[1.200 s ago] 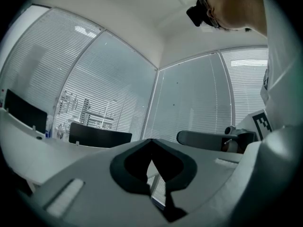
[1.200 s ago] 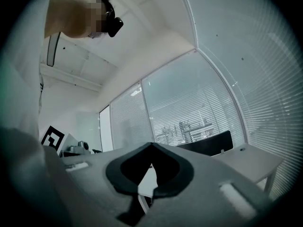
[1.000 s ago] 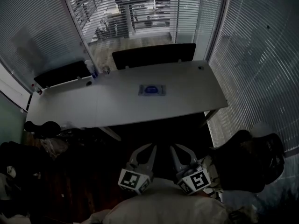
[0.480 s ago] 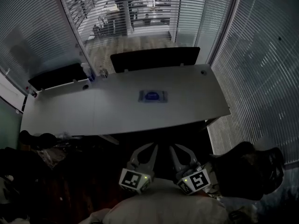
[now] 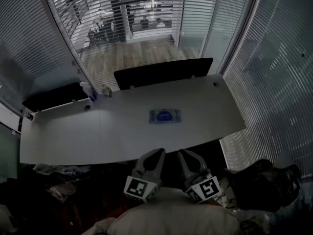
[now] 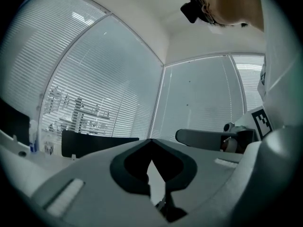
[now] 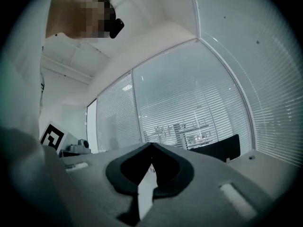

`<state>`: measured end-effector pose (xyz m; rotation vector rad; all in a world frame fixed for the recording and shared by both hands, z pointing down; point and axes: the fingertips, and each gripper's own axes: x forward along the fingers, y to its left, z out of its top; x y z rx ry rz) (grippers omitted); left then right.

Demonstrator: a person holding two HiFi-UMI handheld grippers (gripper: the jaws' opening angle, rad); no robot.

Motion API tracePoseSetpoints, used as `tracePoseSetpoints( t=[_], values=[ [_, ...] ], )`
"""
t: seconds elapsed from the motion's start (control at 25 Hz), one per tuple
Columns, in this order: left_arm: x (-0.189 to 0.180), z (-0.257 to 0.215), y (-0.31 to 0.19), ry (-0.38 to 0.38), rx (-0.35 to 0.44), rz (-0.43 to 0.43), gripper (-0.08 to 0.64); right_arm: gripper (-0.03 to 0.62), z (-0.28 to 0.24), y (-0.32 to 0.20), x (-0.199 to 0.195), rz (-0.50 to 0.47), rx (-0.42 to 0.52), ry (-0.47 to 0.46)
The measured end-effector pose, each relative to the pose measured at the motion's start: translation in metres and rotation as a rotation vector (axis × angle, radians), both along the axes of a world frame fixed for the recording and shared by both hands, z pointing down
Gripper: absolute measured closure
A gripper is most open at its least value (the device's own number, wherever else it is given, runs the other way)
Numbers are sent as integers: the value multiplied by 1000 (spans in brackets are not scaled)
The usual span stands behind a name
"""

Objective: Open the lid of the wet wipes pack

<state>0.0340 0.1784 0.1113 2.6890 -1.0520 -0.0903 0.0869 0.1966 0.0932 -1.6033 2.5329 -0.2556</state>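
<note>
The wet wipes pack point(image 5: 165, 115) lies flat near the middle of the long white table point(image 5: 88, 136); it is pale with a blue oval lid on top. My left gripper point(image 5: 156, 153) and right gripper point(image 5: 182, 154) are held side by side, low in the head view, just short of the table's near edge and well apart from the pack. Both point level toward the table. In the left gripper view the left gripper point(image 6: 151, 141) has its jaws closed together with nothing between them. The right gripper point(image 7: 151, 144) looks the same in its own view. The pack is hidden in both gripper views.
A black chair back point(image 5: 164, 70) stands behind the table's far edge, another point(image 5: 54, 96) at the far left. A small bottle point(image 5: 88, 90) sits at the table's far left. Blind-covered glass walls point(image 5: 274, 72) enclose the room. A dark chair point(image 5: 259, 182) is at my right.
The person has stepped forward: the table and pack have come nearer and lower in the head view. Both grippers have advanced together to the table's near edge, still closed.
</note>
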Motion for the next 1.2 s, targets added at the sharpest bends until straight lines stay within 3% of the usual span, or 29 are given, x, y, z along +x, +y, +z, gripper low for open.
tracePoseSetpoints(
  t=[0.24, 0.52, 0.84, 1.2],
  values=[
    [-36, 4, -63, 12, -6, 9, 557, 592, 1, -62, -37, 3, -9, 20],
    [-69, 15, -102, 30, -3, -15, 557, 592, 11, -97, -64, -1, -23, 61],
    [-76, 16, -121, 46, -13, -32, 557, 592, 12, -119, -71, -7, -35, 76],
    [-61, 12, -133, 11, 9, -51, 557, 592, 7, -134, -55, -32, -2, 54]
  ],
)
